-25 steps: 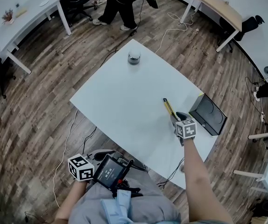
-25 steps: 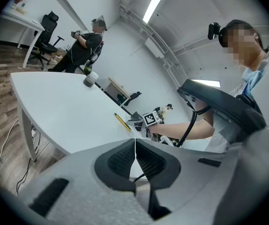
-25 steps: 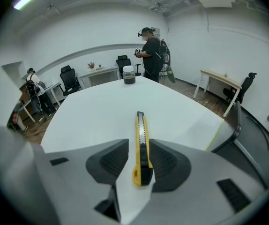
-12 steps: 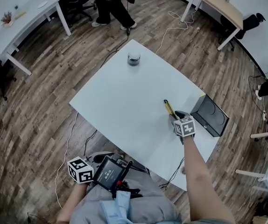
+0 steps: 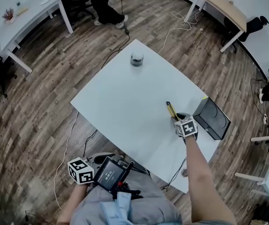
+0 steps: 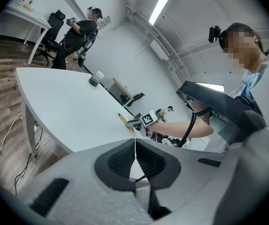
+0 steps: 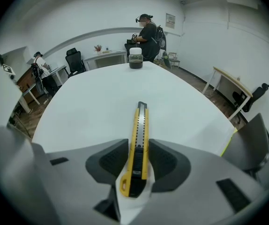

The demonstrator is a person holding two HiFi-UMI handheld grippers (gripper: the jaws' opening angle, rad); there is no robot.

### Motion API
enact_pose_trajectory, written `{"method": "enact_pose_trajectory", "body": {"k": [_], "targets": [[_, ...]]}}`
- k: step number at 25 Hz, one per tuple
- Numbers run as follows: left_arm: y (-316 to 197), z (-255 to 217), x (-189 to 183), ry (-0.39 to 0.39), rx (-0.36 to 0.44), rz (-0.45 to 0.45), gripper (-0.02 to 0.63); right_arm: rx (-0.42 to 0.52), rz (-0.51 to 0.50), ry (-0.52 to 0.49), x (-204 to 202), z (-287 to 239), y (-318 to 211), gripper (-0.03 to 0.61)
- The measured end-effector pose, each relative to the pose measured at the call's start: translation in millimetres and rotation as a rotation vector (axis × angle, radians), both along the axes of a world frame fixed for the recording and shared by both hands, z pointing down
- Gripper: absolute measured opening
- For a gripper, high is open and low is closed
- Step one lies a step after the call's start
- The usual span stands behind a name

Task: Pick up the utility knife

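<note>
Grasp stage, by the look of it, with the lift not yet made. Clamped narrowly with the right tool (image 7: 138,165) on the rear of the utility knife (image 7: 140,135), 1 dark pad against each long side of the handle; cannot tell how firmly. Lying flat on the white surface (image 5: 120,102), toward its right edge, near a black box (image 5: 212,119), tip pointing away toward a jar (image 5: 136,58) at the far corner, well apart.

Next, probably: hold the squeeze, raise straight up, and stay level so the long front end does not swing or slide out, being gripped only near the tail.

Long and slim; yellow body, grey metal channel down the middle, black slider and black tail section, yellow loop at the very end, dark tip. No blade seen extended. Hard and smooth, so likely to pivot in a light grip.

Down by the lap, off the surface: left tool (image 6: 135,161), 2 jaws pressed together on nothing.
</note>
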State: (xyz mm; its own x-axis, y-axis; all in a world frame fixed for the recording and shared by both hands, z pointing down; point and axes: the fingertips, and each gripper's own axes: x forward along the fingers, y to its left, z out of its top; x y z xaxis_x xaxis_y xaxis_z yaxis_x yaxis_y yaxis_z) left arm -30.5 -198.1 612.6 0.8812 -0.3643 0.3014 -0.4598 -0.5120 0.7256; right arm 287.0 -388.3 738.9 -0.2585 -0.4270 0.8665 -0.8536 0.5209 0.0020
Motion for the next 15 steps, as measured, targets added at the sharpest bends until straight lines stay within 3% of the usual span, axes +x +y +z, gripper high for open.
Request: {"method": "enact_pose_trajectory", "body": {"k": [6,15], "targets": [[0.3,0.5,1.4,0.011,-0.003,0.003,0.018,-0.062,0.059,-0.047,6.7,2.8,0.7,0.118],[0.6,-0.6,7.7,0.022,-0.007,0.025,0.018,-0.056,0.079,-0.046,7.8,1.9,-0.2,0.118]]}}
